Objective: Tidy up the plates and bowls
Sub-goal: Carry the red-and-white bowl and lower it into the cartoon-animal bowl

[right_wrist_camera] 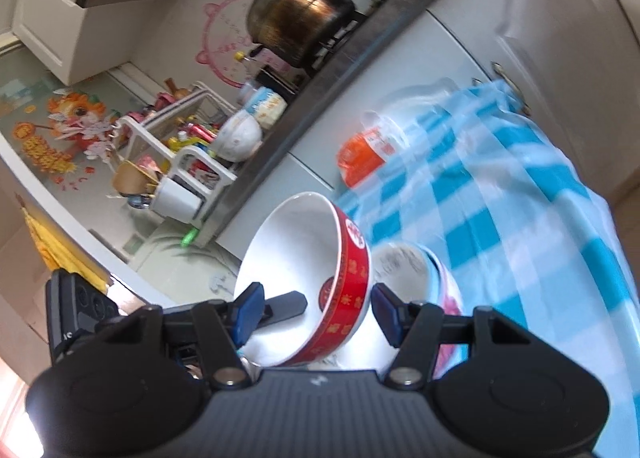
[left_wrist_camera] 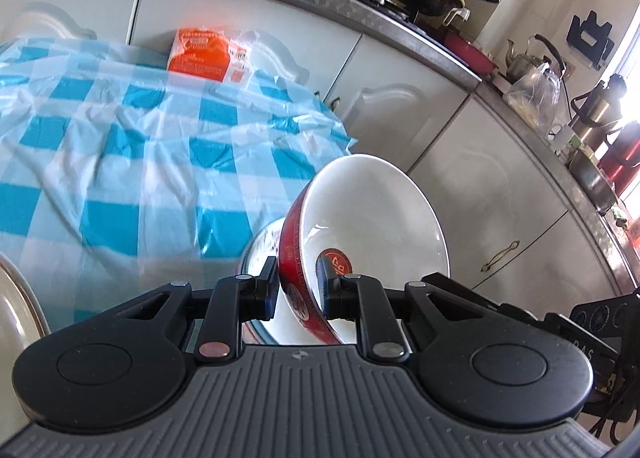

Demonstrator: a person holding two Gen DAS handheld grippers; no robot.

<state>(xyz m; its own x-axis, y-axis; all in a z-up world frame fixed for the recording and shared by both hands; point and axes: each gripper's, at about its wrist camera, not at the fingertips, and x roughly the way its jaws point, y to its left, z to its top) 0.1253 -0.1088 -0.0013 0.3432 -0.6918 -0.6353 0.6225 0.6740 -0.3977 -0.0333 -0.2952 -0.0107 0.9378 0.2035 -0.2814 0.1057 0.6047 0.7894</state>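
Left gripper (left_wrist_camera: 298, 292) is clenched on the rim of the red-and-white bowl (left_wrist_camera: 360, 226), held tilted in the air off the corner of the blue-checked tablecloth (left_wrist_camera: 132, 146). The right gripper (right_wrist_camera: 316, 308) straddles that same rim, but whether its pads press, I cannot tell. A second, paler bowl (right_wrist_camera: 404, 266) sits just beyond the red one. Judging by this, sorting is midway: bowls gathered, nothing yet stacked. An orange packet (left_wrist_camera: 202, 54) lies at the cloth's far edge, well clear of the bowls.
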